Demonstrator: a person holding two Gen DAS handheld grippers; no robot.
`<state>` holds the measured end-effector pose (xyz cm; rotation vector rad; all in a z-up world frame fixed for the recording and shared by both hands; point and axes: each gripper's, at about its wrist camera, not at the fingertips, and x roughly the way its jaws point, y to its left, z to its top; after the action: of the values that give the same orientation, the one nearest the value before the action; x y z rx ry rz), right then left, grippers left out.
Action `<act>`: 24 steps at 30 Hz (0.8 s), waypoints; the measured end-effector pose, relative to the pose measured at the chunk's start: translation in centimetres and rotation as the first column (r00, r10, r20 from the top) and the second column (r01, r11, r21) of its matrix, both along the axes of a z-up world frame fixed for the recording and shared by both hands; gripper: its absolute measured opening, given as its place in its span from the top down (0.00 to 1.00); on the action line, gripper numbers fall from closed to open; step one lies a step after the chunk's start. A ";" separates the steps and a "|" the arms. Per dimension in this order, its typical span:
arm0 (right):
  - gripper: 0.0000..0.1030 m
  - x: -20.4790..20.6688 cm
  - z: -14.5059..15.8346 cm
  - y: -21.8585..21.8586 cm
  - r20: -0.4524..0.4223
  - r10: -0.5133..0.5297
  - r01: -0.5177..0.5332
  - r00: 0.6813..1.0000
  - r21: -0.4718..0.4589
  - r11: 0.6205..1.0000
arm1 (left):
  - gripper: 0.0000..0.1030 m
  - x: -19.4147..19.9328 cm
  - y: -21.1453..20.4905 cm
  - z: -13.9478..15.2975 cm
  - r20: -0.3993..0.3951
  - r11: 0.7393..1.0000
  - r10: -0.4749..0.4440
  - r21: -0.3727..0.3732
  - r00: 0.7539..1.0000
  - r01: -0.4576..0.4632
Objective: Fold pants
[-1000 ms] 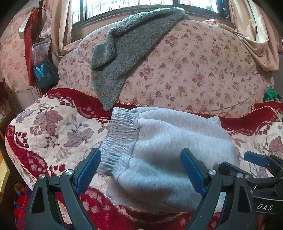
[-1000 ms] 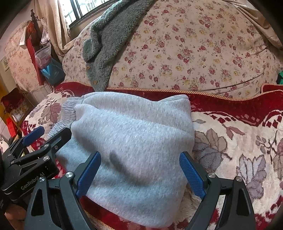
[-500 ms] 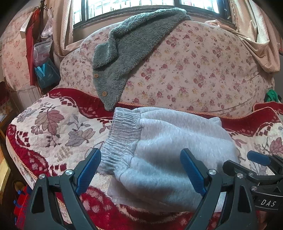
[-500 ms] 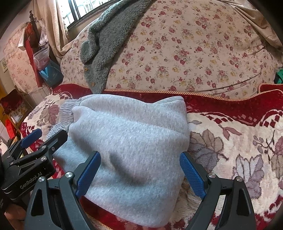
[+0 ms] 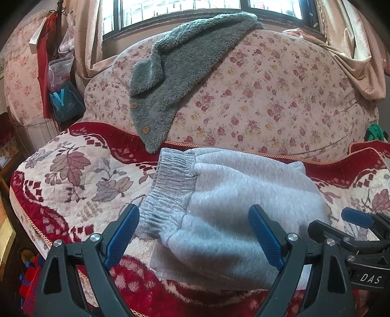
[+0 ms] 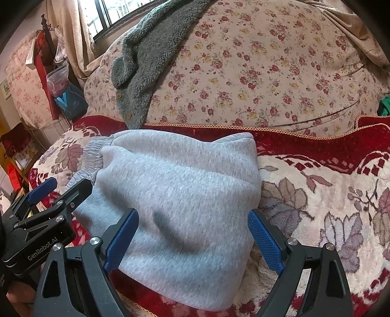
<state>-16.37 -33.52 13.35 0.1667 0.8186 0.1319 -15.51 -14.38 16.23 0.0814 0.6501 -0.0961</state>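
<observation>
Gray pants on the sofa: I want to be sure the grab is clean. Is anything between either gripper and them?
Nothing visible: the gray pants lie uncovered directly ahead of the open left gripper and right gripper.

We see a floral sofa (image 5: 268,97) under a daylit window (image 5: 195,9), curtains (image 5: 353,48) at its sides.

black tongs (image 5: 193,231), blue ribbed pads (image 5: 265,237), silver screws, white "das" marking
</observation>
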 end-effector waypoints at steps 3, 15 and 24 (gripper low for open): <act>0.09 0.0 0.0 0.0 -0.004 0.000 0.000 1.000 0.001 1.000 | 0.12 -0.1 0.1 0.0 0.000 1.000 -0.001 -0.002 1.000 0.001; 0.00 -0.1 -0.7 -3.7 -0.009 -0.035 0.036 0.999 0.071 0.997 | 0.00 2.8 5.2 0.2 -0.071 0.968 -0.091 -0.240 0.993 0.072; 0.00 4.2 -7.0 -8.2 -0.212 0.011 0.062 0.977 0.333 0.941 | 0.00 9.1 8.3 -8.0 -0.337 0.904 -0.208 -0.425 0.918 0.049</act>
<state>-12.14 -41.74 6.39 0.5234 1.0021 0.2331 -6.46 -6.10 8.22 -0.3087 0.9972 -0.3854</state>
